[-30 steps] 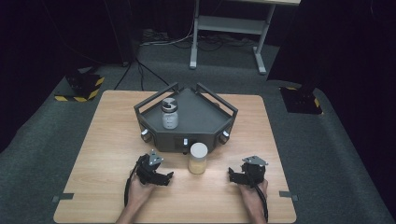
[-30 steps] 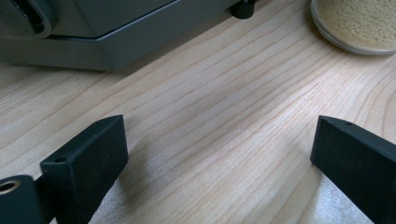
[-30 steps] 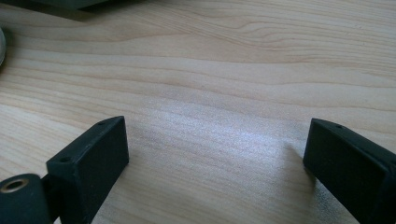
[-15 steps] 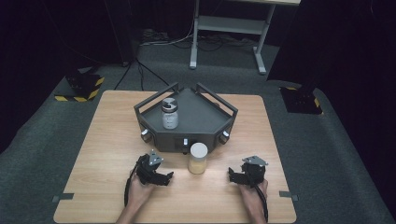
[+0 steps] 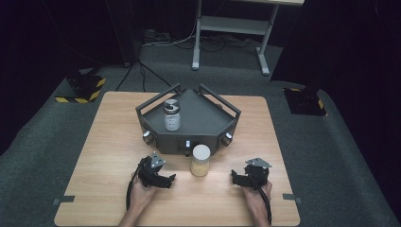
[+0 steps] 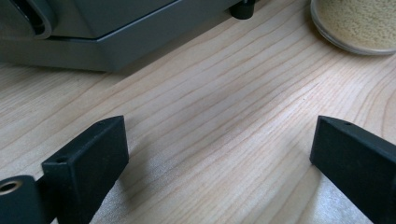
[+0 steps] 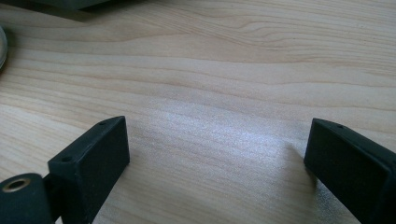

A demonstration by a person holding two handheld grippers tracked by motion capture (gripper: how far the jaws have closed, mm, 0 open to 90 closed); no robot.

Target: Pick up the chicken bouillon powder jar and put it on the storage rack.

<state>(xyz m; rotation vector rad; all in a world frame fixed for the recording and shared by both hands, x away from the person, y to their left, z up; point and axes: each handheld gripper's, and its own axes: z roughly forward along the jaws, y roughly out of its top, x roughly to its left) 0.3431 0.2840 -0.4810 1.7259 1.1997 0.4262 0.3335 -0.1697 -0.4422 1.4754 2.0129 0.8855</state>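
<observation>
High view. A light wooden rectangular table [image 5: 108,142] was recorded on dark grey carpet. Toward 12 o'clock of the table's middle, a dark grey angular metal tray with raised rails and front knobs [image 5: 208,118] was set. Inside that tray, at its 9 o'clock side, a clear glass jar with a dark metal lid [image 5: 171,115] was stood upright. Just beyond the tray's front wall, at 6 o'clock of it, a clear cylindrical jar of pale yellow grains with a white lid [image 5: 200,160] was stood upright on the table, apart from both tools. At 8 o'clock of the grain jar the left gripper [image 5: 166,180] was held low over the table, its jaws spread with nothing between them. At 4 o'clock of the grain jar the right gripper [image 5: 235,178] was held likewise; its jaw state could not be judged from here. A grey metal desk frame [image 5: 231,28] was noted at 12 o'clock, beyond the table.

Left gripper view. The two black jaws were seen set wide apart over bare wood, having just closed slightly, with nothing between them. The grain jar's base [image 6: 357,25] was seen at 1 o'clock, well ahead of the jaws, and the tray's wall [image 6: 107,37] at 11 o'clock.

Right gripper view. The black jaws were seen spread wide over bare wood grain, pinching nothing.
</observation>
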